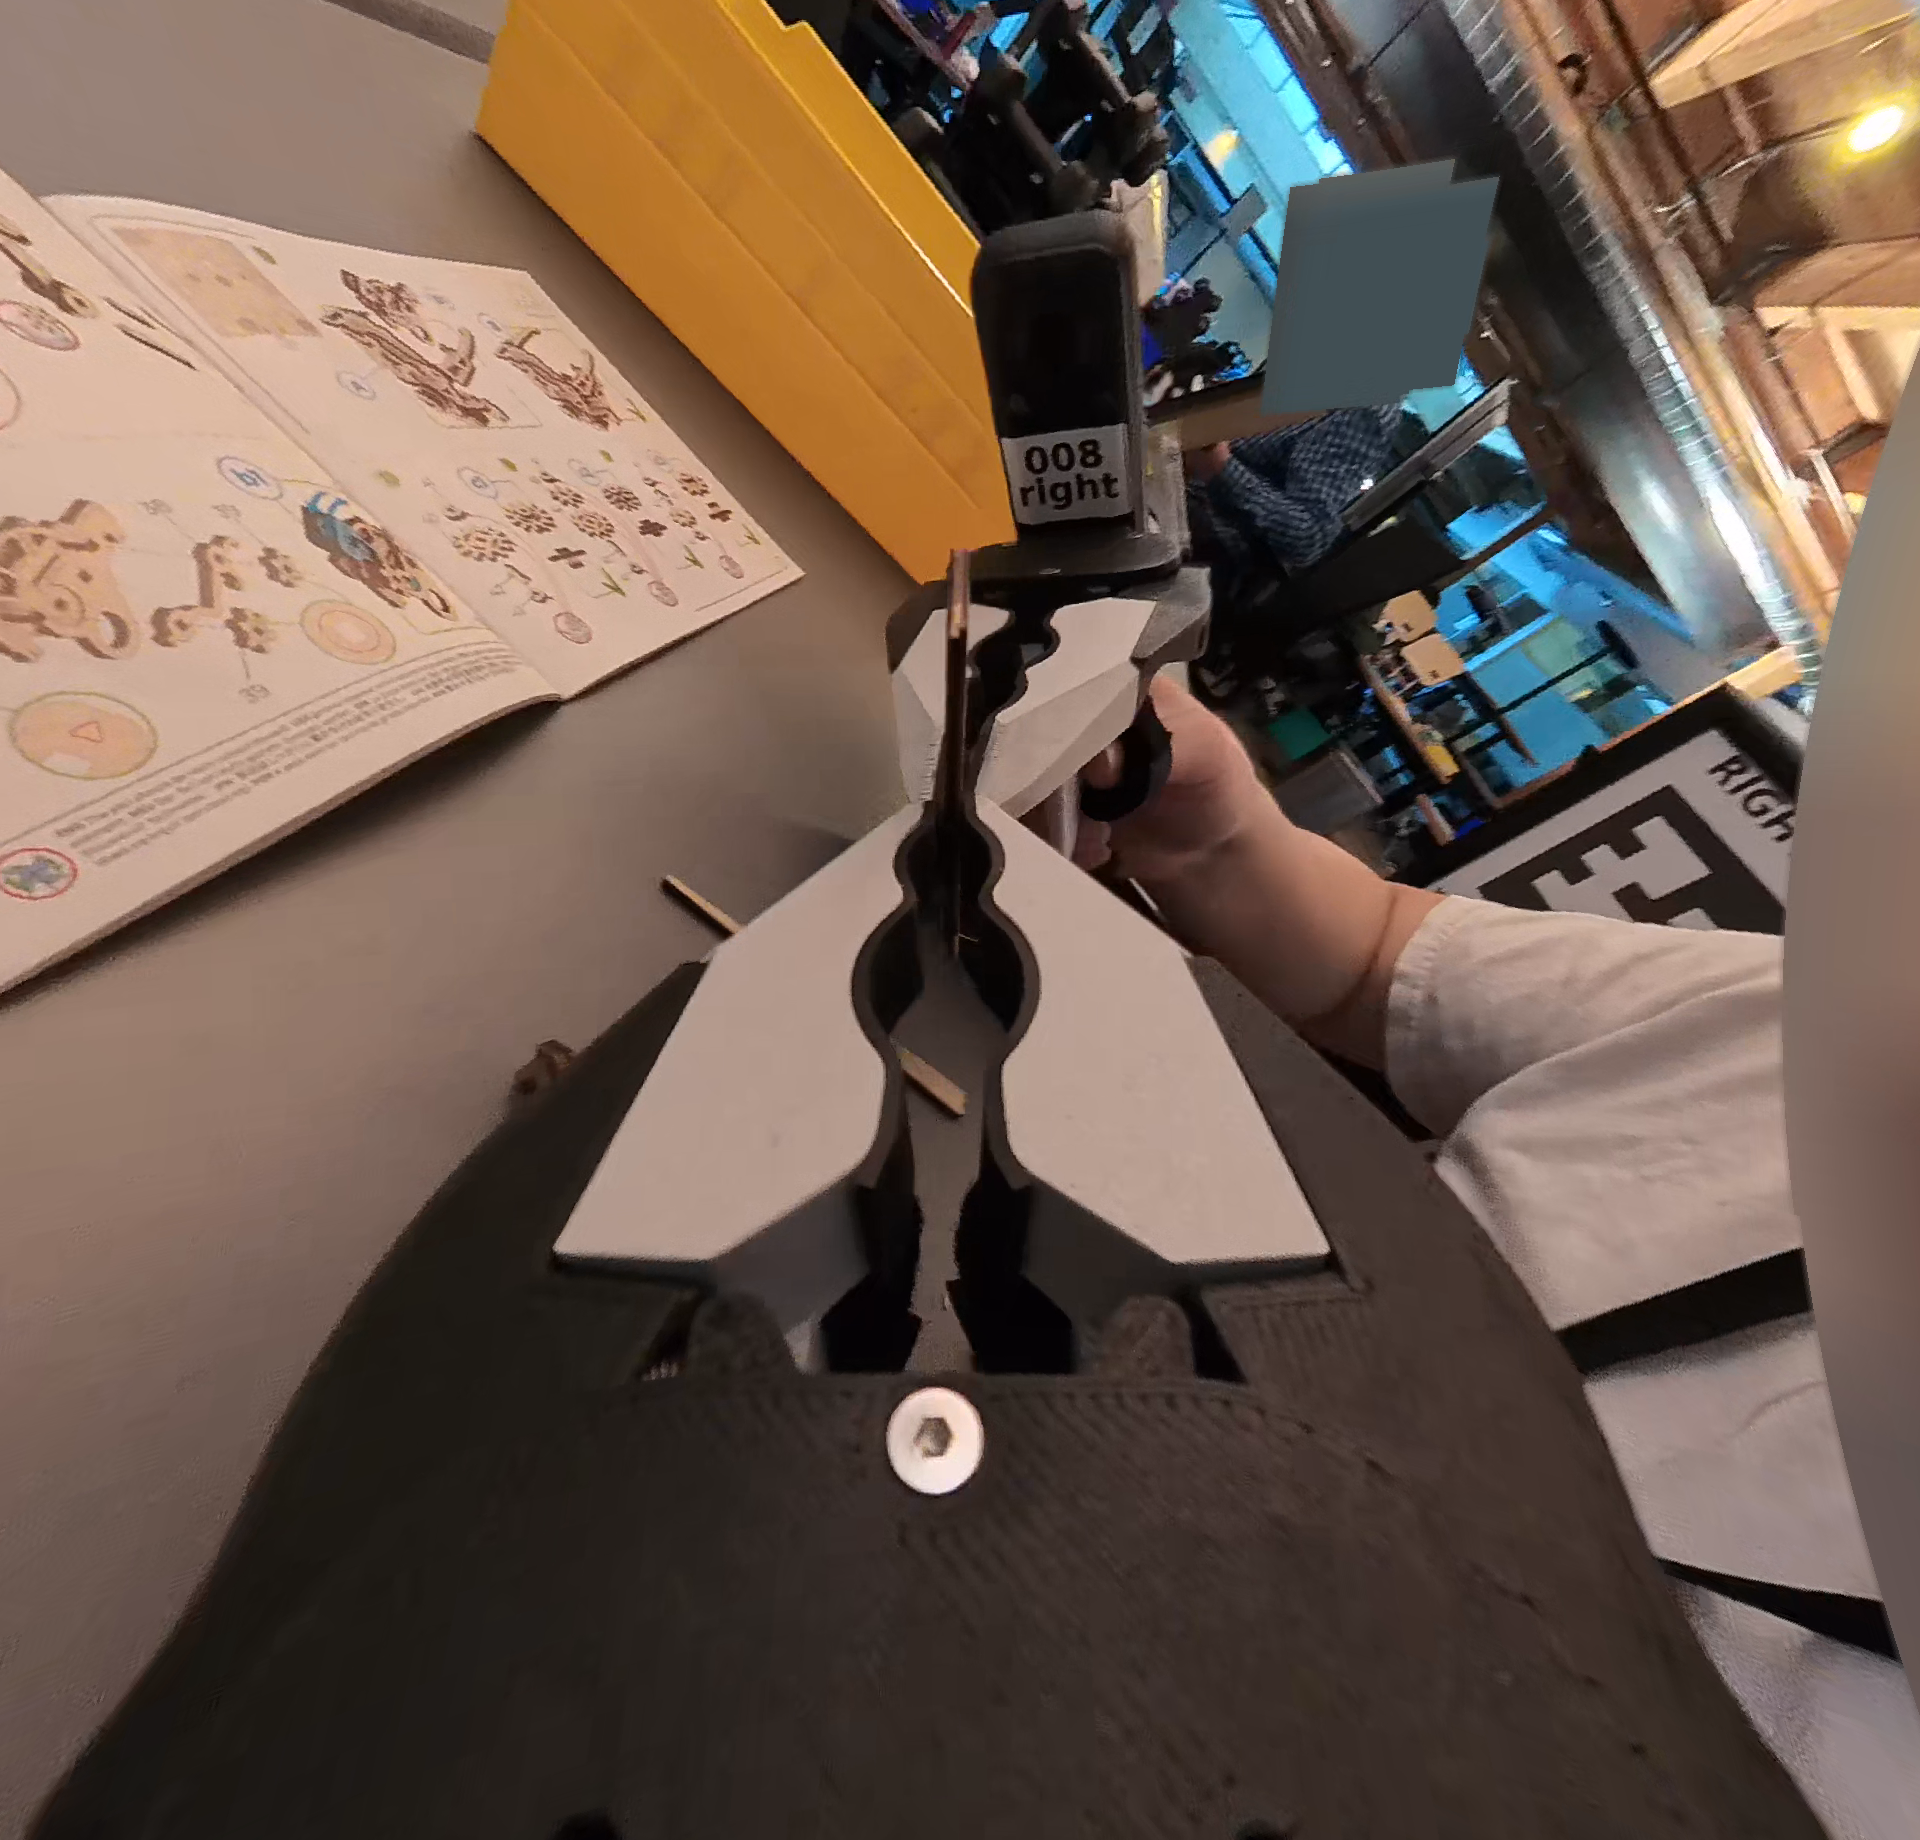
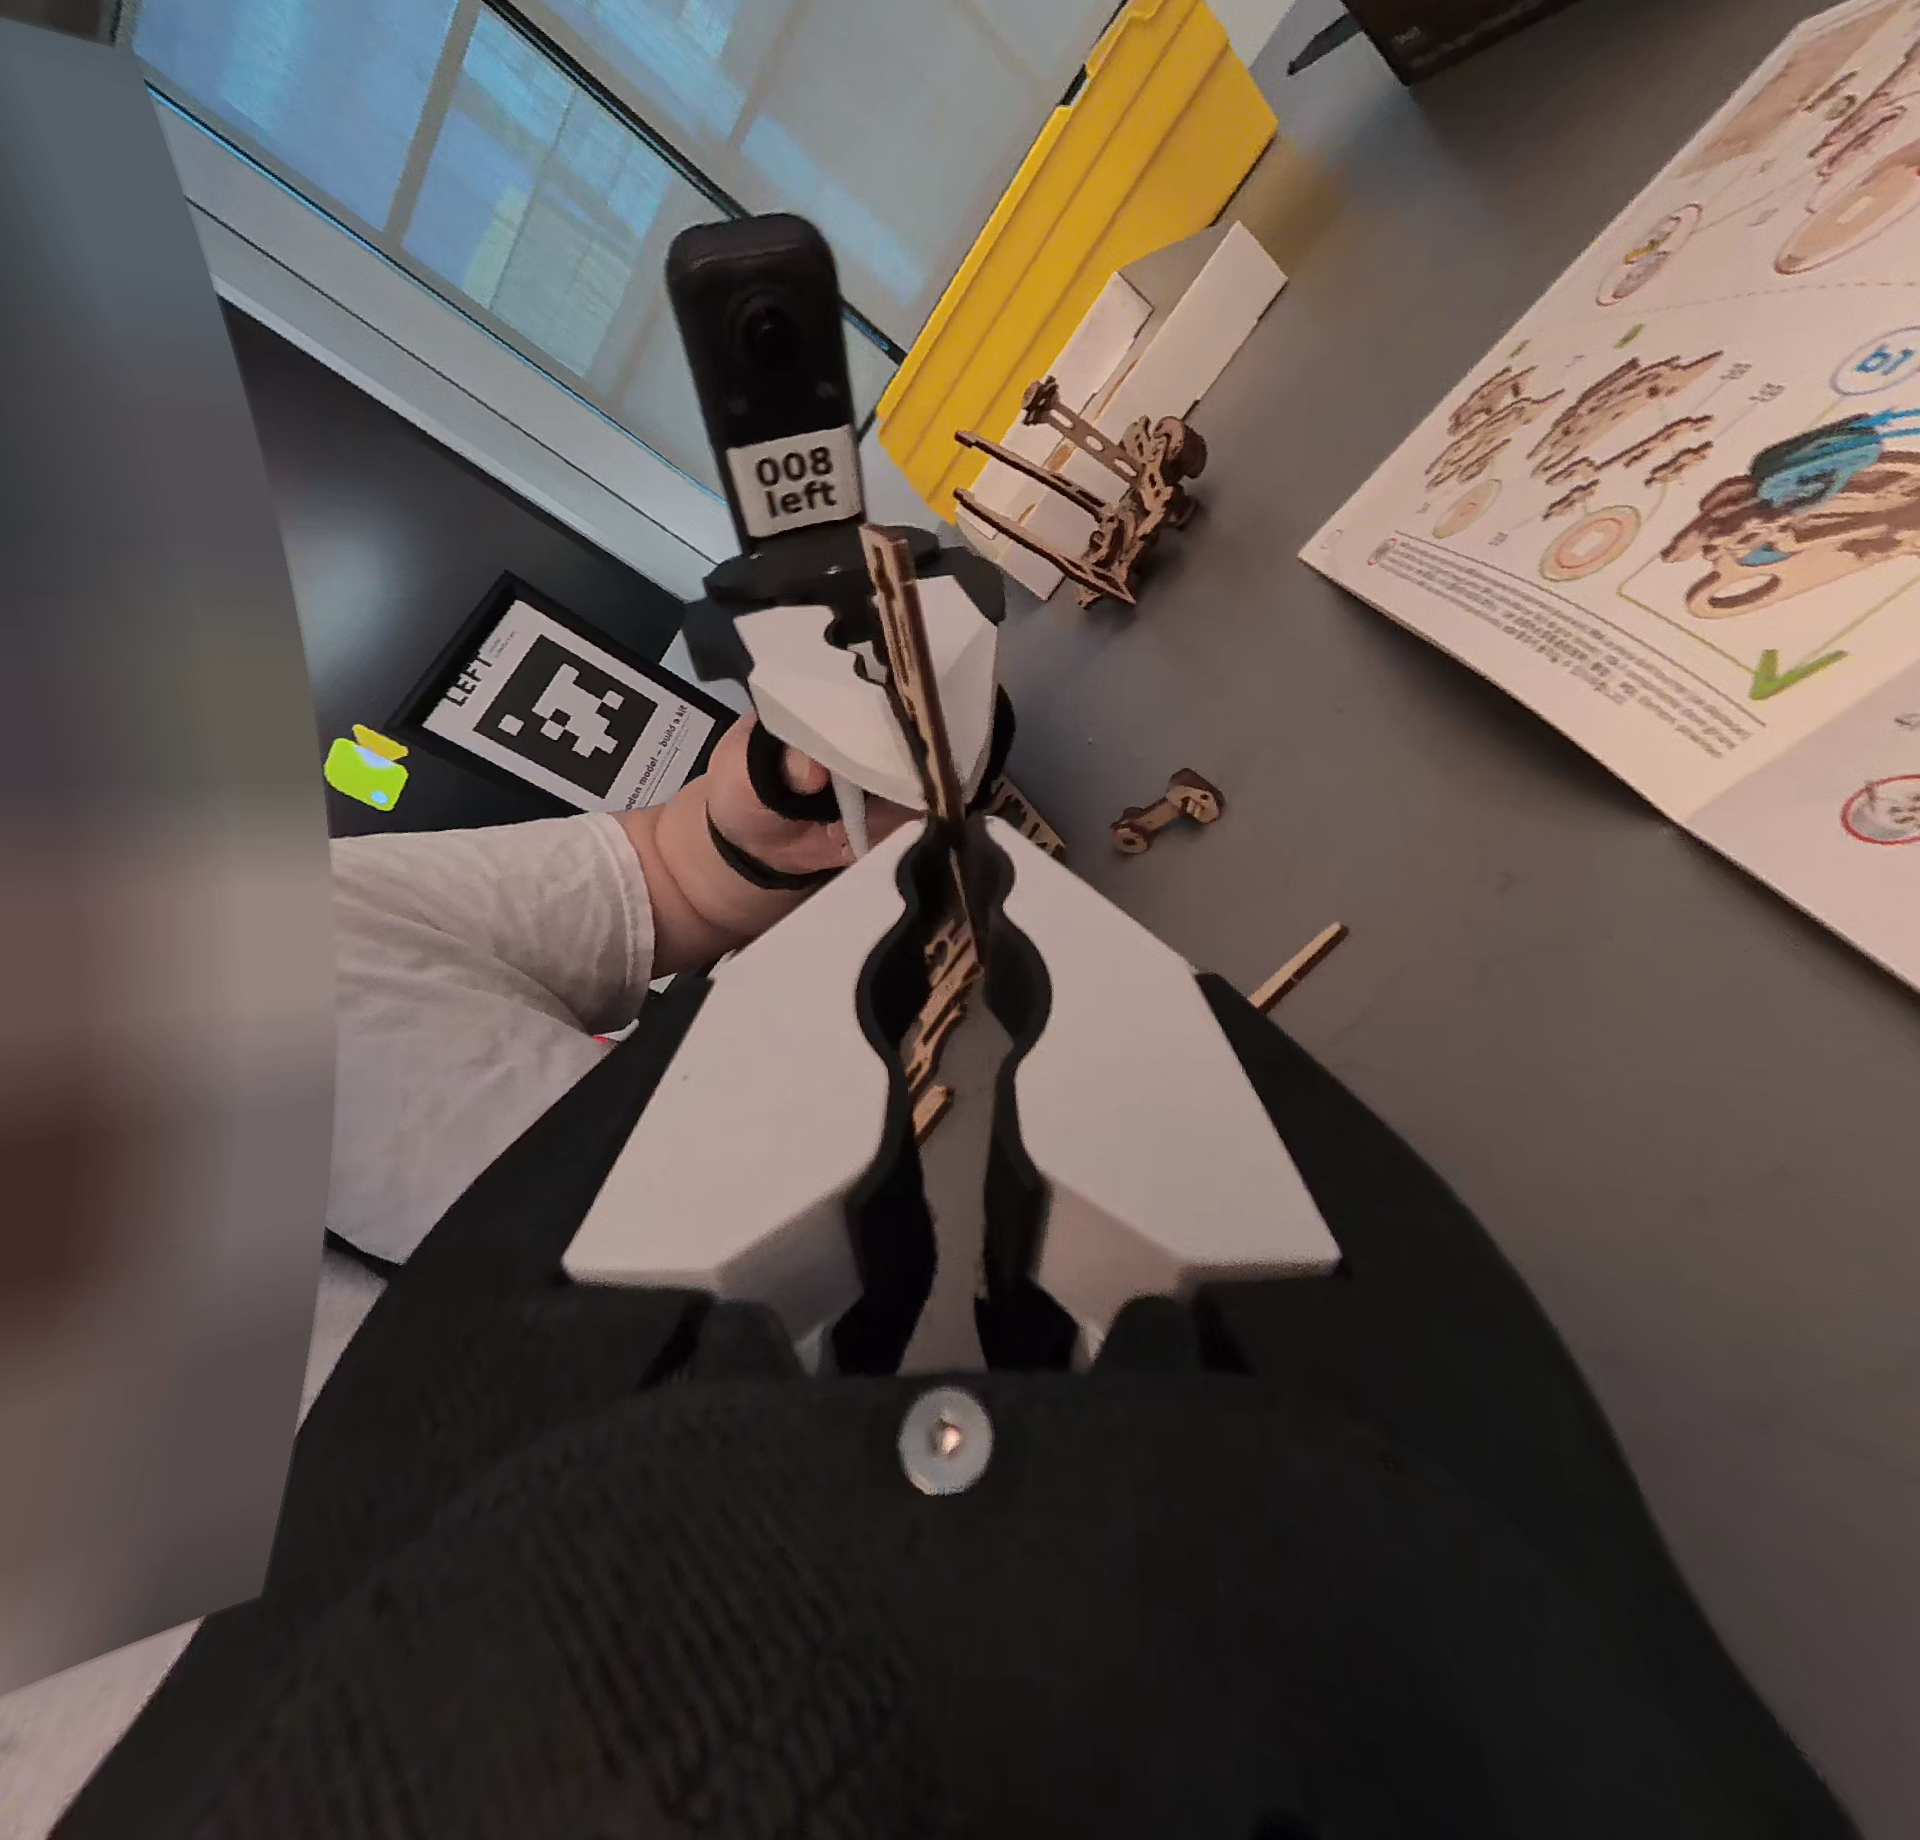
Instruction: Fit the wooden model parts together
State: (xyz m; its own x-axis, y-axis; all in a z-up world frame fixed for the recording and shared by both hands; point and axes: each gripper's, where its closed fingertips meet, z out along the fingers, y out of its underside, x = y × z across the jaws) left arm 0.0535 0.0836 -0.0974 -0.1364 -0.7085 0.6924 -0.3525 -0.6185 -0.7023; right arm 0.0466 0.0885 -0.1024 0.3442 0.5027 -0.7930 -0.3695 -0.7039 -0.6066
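A flat, thin wooden part (image 2: 906, 637) with cut-out holes stands on edge in the air between the two grippers, which face each other tip to tip. My left gripper (image 1: 951, 826) is shut on one end of it; in the left wrist view the part (image 1: 954, 710) shows edge-on. My right gripper (image 2: 951, 840) is shut on the other end, and the part runs back between its fingers. Each gripper also shows in the other's view: the right one (image 1: 971, 751) and the left one (image 2: 920, 751), each held by a hand.
On the grey table (image 2: 1455, 1063) lie an open instruction booklet (image 1: 312, 543), a partly built wooden model (image 2: 1112, 502), a small wooden part (image 2: 1169, 814) and a wooden stick (image 2: 1299, 964). Yellow bins (image 1: 727, 180) and a white card box (image 2: 1164, 336) stand behind. My left and right fingertips are right by each other.
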